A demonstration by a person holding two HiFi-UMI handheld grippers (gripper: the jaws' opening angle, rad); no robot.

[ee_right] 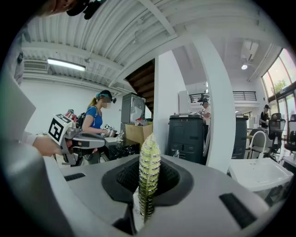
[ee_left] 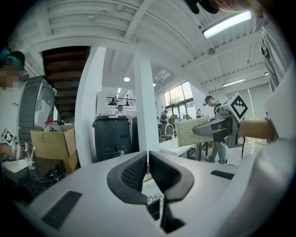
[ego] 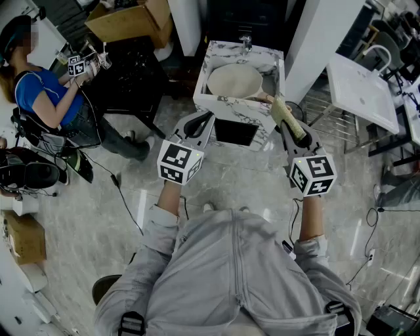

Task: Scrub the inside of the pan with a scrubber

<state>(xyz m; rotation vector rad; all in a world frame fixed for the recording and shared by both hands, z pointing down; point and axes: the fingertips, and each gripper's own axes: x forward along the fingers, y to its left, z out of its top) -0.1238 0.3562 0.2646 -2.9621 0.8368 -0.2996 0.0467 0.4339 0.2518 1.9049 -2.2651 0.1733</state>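
Observation:
A cream-coloured pan (ego: 234,80) lies in a marble-patterned sink unit (ego: 205,65) ahead of me, its handle pointing right. My right gripper (ego: 289,130) is shut on a pale green scrubber (ego: 284,113), held in the air in front of the unit's right corner. In the right gripper view the scrubber (ee_right: 149,173) stands edge-on between the jaws. My left gripper (ego: 204,120) hovers in front of the unit's left part. Its pads (ee_left: 135,172) meet with nothing between them. The left gripper view shows no pan, only the scrubber (ee_left: 191,131) at the right.
A person in a blue top (ego: 47,97) stands at the far left with another gripper. A black table (ego: 128,72) and a cardboard box (ego: 128,20) stand beyond. A white basin (ego: 361,88) sits at the right, and cables (ego: 125,197) cross the floor.

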